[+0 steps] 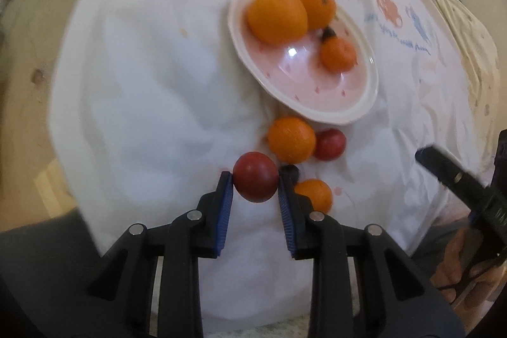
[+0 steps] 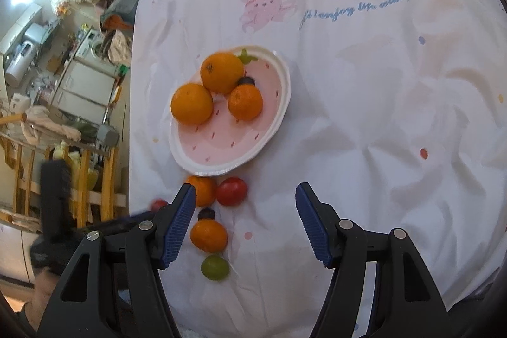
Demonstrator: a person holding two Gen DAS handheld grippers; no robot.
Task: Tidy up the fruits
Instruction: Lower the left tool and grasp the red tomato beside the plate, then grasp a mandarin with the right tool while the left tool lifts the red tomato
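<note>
Count what you have in front of you. On the pink plate (image 2: 221, 144) sit three oranges: a big one at the back (image 2: 222, 72), one toward the left rim (image 2: 191, 103) and a smaller one on the right (image 2: 245, 102), with one dark grape (image 2: 246, 81) tucked between the back orange and the smaller one. Off the plate, on the white cloth (image 2: 364, 122), lie two more oranges, one just below the plate's rim (image 2: 204, 189) and one nearer you (image 2: 208, 235), one red tomato (image 2: 231, 191) touching the upper orange, a second dark grape (image 2: 206, 213) between the two oranges, and one green grape (image 2: 214, 267) nearest you.

Your left claw (image 1: 256, 186) is clenched on a second red tomato (image 1: 256, 176), both blue pads pressed against its sides near the tips, just short of the loose orange (image 1: 291, 140).

Your right claw (image 2: 245, 195) is spread wide and grips nothing; its left finger (image 2: 179, 220) overlaps the upper loose orange in view, though you cannot tell if it touches.
</note>
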